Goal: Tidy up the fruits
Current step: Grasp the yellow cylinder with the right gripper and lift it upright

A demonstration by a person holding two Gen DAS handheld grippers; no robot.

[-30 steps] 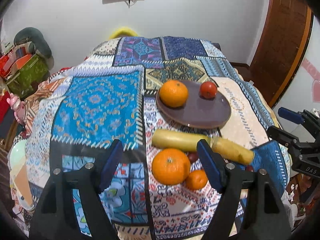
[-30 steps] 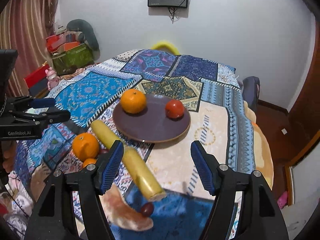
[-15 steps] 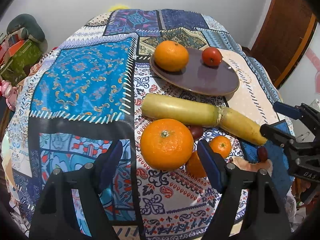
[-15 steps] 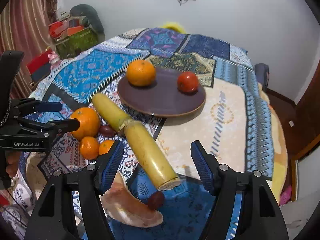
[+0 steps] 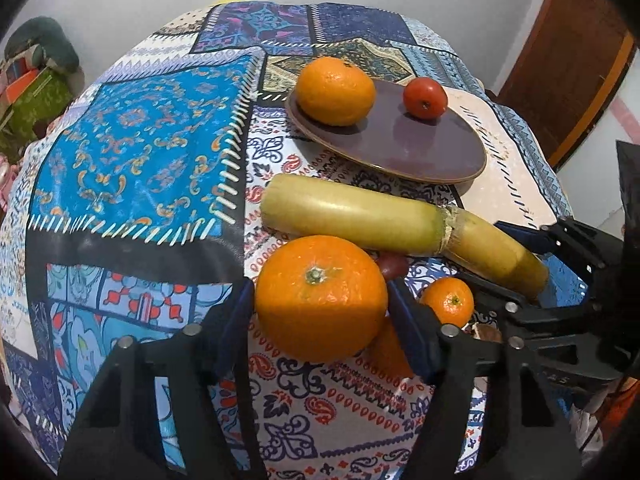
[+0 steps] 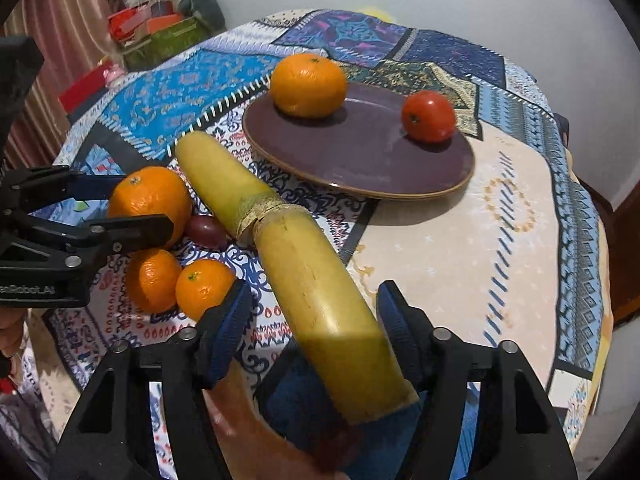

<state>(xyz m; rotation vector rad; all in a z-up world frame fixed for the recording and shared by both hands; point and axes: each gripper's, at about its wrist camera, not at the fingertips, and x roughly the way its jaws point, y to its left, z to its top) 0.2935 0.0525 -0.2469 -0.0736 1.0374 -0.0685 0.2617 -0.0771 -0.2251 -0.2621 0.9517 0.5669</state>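
Left gripper (image 5: 320, 312): the large orange (image 5: 320, 298) sits directly between the two blue pads, on the patterned cloth (image 5: 132, 136). The jaws have just been closing and stand at about the width of the fruit. The pads flank its widest part, each at or very near the peel; firm contact cannot be confirmed from either view. The orange is round, so no axis needs matching.

Right gripper (image 6: 314, 320): the sugarcane stalk (image 6: 280, 240) runs between the pads, with its long axis pointing away from the jaws toward the plate (image 6: 360, 156). The jaws therefore straddle the stalk across its width near the cut end. These jaws have also just been closing. The right-hand pad is at the stalk's surface; a gap shows on the other side, so no grip is established.

Each hand is the nearer one to its own item. The plate lies beyond both, already carrying an orange (image 6: 308, 84) and a tomato (image 6: 428, 116). Judged next requirement: finish closing, then lift toward the plate
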